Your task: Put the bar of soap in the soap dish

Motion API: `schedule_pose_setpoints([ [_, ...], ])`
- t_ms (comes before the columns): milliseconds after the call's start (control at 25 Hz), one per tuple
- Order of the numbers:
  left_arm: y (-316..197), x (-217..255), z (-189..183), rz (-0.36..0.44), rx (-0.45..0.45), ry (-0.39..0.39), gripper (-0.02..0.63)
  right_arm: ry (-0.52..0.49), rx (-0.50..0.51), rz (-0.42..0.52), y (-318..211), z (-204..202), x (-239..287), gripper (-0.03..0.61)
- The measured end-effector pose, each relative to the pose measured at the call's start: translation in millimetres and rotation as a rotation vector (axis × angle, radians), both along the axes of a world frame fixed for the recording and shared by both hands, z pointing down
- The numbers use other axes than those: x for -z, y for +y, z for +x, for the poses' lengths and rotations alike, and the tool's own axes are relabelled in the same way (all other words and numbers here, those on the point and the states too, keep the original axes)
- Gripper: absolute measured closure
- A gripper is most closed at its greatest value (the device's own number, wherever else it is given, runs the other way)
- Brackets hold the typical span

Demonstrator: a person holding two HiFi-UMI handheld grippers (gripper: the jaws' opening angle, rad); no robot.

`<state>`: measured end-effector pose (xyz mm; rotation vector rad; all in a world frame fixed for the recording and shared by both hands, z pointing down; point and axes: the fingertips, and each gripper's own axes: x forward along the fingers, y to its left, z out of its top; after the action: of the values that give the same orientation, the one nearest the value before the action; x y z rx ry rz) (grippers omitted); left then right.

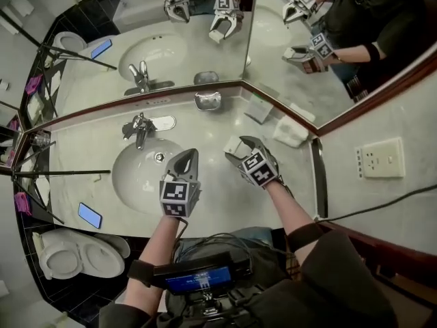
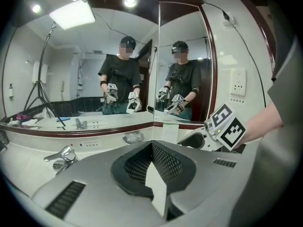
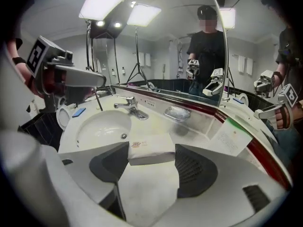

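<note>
The bar of soap [image 3: 150,149] is a white wrapped block with a small red mark, and it sits between the pads of my right gripper [image 3: 151,151], which is shut on it. In the head view that gripper [image 1: 239,146] holds the soap [image 1: 233,145] above the counter, right of the basin. The soap dish [image 1: 207,100], a small clear glass dish, stands at the back of the counter against the mirror, beyond the soap; in the right gripper view the dish [image 3: 177,113] appears empty. My left gripper [image 1: 186,161] hangs shut and empty over the basin's right rim.
A chrome faucet [image 1: 140,130] stands behind the round basin [image 1: 136,176]. A card [image 1: 259,108] and a white folded pack [image 1: 290,132] lie at the back right. A blue phone [image 1: 89,215] rests at the counter's front left. Mirrors line the back walls.
</note>
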<state>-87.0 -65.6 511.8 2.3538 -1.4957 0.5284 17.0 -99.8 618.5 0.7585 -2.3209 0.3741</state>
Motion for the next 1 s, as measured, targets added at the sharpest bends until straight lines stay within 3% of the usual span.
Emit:
schedule_pose_setpoints([
  [680,4,-32,-26,-0.069,0.062,-0.014,0.611,0.184,0.108,-0.118,-28,-37,-119,0.256],
  [1000,6,-41,-31,-0.088,0.071,-0.006,0.611,0.229,0.081,-0.143,-28,-31,-129,0.23],
])
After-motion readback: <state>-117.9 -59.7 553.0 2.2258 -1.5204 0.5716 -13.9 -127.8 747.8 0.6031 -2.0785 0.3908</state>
